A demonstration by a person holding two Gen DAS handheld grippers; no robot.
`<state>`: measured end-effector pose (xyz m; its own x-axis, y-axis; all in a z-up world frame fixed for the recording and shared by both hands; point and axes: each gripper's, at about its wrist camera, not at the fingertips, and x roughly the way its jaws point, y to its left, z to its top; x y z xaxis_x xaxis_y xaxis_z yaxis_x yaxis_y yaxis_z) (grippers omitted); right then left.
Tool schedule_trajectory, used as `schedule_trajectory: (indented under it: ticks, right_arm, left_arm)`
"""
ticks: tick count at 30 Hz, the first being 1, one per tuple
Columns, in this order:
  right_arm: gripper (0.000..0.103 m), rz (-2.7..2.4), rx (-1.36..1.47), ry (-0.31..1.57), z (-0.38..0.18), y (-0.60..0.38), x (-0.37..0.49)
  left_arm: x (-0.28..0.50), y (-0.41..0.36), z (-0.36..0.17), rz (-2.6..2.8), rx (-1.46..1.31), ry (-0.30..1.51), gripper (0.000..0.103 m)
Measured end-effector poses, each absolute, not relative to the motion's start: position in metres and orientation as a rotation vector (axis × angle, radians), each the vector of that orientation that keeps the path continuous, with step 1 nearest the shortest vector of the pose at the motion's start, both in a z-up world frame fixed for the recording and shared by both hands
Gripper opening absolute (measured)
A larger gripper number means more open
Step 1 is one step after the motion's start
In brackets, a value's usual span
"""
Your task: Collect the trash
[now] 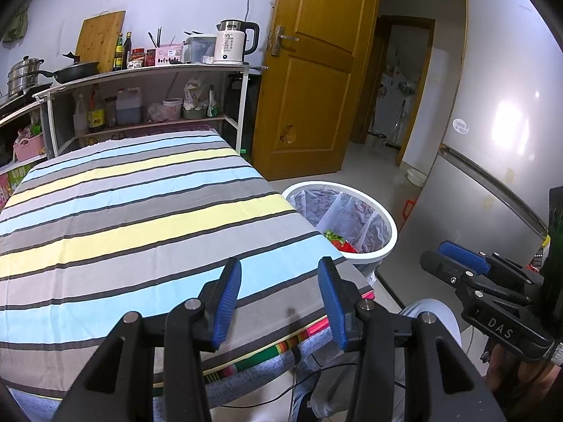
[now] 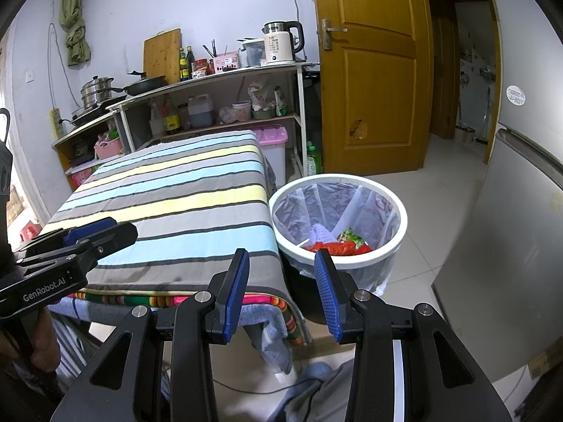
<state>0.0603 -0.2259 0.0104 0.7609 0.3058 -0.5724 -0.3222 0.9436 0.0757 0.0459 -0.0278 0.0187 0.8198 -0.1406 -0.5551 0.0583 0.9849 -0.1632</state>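
A white round bin (image 2: 394, 246) lined with a clear bag stands on the floor at the striped table's right corner; red and green wrappers (image 2: 346, 244) lie inside it. The same bin (image 1: 376, 253) and wrappers (image 1: 339, 241) show in the left wrist view. My left gripper (image 1: 279, 297) hovers open over the near edge of the striped tablecloth (image 1: 140, 218), nothing between its blue pads. My right gripper (image 2: 281, 290) is open and empty too, held above the table's right corner, just short of the bin. Each gripper appears in the other's view: the right gripper (image 1: 457, 256), the left gripper (image 2: 102, 232).
A striped cloth (image 2: 183, 204) covers the table. A shelf (image 2: 225, 105) with bottles, pans and a kettle (image 2: 281, 44) stands behind it. A wooden door (image 2: 373, 70) is ajar at the back, a grey fridge (image 2: 510, 246) stands right, and tiled floor (image 2: 440, 193) lies between.
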Motion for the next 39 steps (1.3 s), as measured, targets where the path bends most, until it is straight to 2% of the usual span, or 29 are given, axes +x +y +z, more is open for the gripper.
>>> schedule_trajectory:
  ticks: [39]
  right_arm:
    - [0.04, 0.34, -0.031, 0.625, 0.0102, -0.2256, 0.0623]
  left_arm:
    - [0.0444, -0.0326, 0.0215, -0.116, -0.115, 0.585, 0.047]
